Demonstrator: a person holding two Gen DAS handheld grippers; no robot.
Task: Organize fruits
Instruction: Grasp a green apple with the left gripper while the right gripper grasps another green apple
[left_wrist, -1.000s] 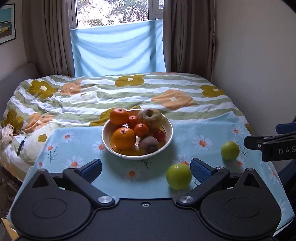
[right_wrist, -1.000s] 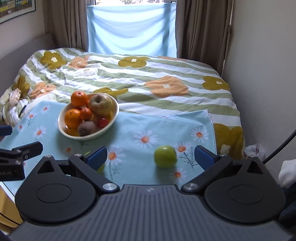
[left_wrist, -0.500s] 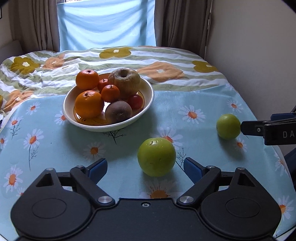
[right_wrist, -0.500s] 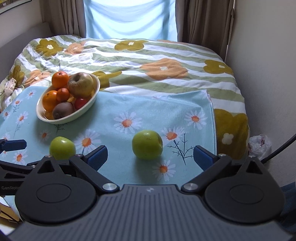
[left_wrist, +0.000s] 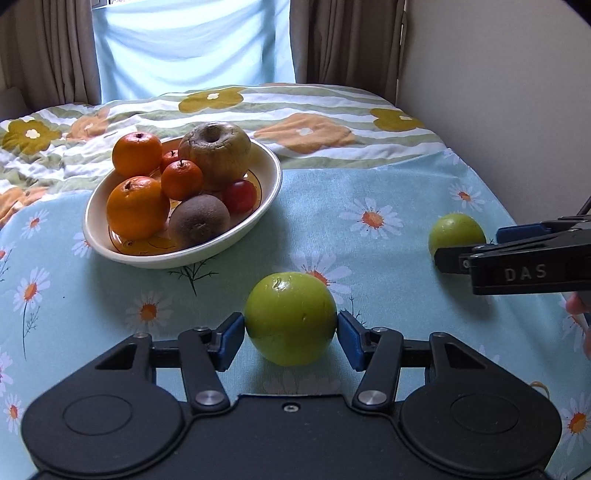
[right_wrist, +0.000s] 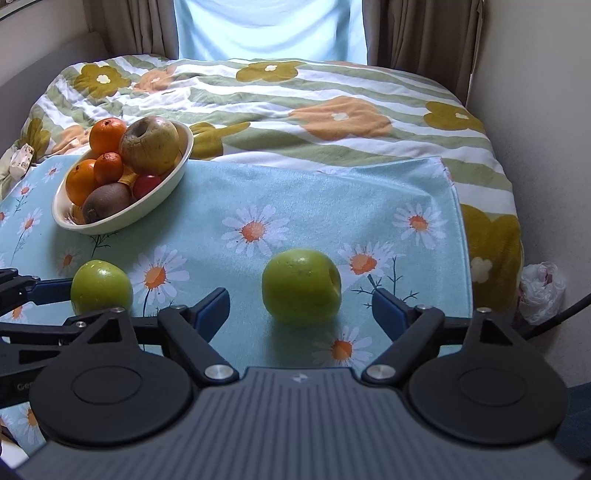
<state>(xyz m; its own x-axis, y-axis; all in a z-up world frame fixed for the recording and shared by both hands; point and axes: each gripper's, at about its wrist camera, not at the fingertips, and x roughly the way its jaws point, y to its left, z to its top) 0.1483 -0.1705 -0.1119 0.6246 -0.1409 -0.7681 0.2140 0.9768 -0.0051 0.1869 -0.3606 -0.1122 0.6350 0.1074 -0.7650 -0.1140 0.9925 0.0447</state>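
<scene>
left gripper (left_wrist: 290, 334): closing, pads touching near green apple (left_wrist: 290, 318)
right gripper (right_wrist: 301, 308): closing, not gripping; far green apple (right_wrist: 301, 286) sitting between jaws
bowl (left_wrist: 273, 184): holding oranges, kiwi

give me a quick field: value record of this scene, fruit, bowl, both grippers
surface: daisy-print cloth laid over a flowered quilt
bowl: on the cloth, holding oranges, a brownish apple, a kiwi and a small red fruit
loose fruit: two green apples on the cloth, outside the bowl
left gripper: jaws closing, pads at the sides of the left green apple
right gripper: jaws closing, right green apple between them, pads clear of it
lifted: neither apple yet
</scene>
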